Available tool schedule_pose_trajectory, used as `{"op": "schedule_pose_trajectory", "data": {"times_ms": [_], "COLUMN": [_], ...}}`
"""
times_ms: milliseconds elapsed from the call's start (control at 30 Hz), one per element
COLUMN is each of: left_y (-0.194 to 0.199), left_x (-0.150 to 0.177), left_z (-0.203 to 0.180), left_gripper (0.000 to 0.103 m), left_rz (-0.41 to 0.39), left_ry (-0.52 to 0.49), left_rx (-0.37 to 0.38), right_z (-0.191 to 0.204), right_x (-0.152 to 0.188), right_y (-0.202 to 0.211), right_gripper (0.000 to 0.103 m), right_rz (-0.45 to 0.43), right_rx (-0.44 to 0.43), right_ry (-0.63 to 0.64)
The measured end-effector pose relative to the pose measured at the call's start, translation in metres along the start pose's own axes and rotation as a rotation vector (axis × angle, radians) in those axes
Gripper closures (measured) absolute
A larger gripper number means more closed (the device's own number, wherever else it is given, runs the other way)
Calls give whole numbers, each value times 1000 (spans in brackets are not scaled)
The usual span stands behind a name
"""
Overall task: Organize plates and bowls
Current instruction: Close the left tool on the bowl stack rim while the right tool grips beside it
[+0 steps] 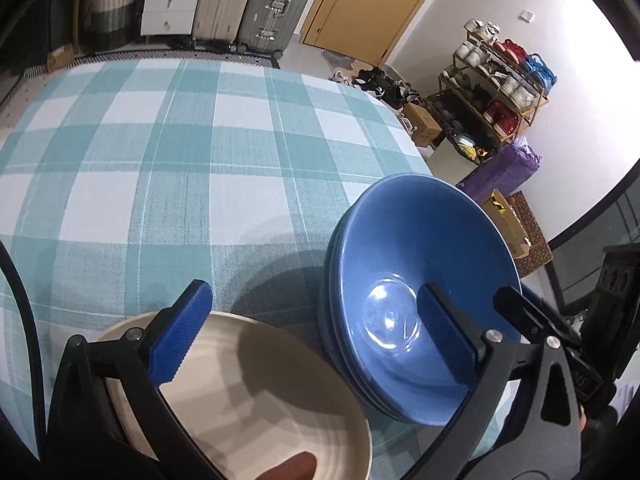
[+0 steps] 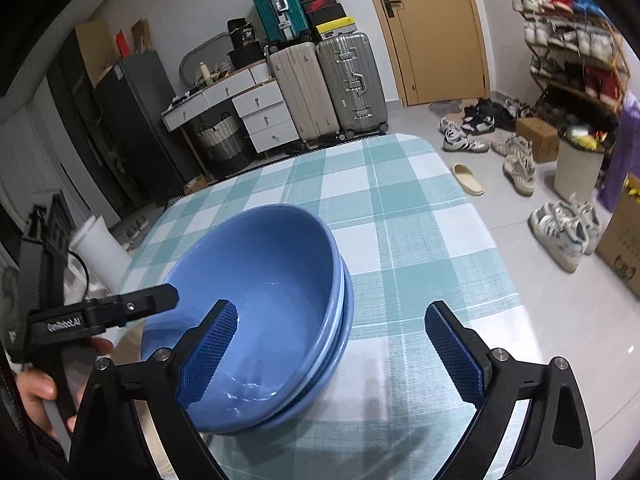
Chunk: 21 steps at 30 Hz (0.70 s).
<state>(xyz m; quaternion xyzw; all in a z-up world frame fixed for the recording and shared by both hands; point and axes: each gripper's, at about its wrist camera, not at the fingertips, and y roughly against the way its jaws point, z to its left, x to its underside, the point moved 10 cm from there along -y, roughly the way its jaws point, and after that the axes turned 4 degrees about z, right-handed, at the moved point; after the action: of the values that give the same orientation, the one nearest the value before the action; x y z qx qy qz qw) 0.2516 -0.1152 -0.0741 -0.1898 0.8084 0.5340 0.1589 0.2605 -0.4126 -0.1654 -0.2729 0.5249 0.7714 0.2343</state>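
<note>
Blue nested bowls (image 1: 416,292) sit on the checked tablecloth (image 1: 180,168), just beside cream stacked plates (image 1: 260,392). Left gripper (image 1: 316,332) and right gripper (image 2: 332,352) both gape wide, gripping nothing.

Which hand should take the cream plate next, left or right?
Left. The left gripper is open over the cream plate. The right gripper is open at the blue bowls.
</note>
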Motion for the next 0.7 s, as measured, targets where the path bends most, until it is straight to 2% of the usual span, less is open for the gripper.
{"op": "schedule_pose_trajectory", "data": {"times_ms": [167,367,533,633,700], "left_y": [-13,-22,-26,-30,-29], "left_x": [5,11,15,18,18], "left_z": [-5,-16,-25,-28,-27], "left_gripper": [12,26,44,59,66], "left_rz": [26,48,62,76,72], "left_ry": [-8,-24,-46,-56,-61], "left_rx": [18,59,75,72,53], "right_z": [-2,-1,3,3,3], "right_x": [4,12,15,15,14], "right_y": [-10,-18,-17,-14,-14], "right_gripper": [7,22,42,55,61], "right_rz": [23,45,46,33,30], "right_rx": [-46,-88,-107,-100,-99], "right_ry": [-38,-60,-58,-66,-73]}}
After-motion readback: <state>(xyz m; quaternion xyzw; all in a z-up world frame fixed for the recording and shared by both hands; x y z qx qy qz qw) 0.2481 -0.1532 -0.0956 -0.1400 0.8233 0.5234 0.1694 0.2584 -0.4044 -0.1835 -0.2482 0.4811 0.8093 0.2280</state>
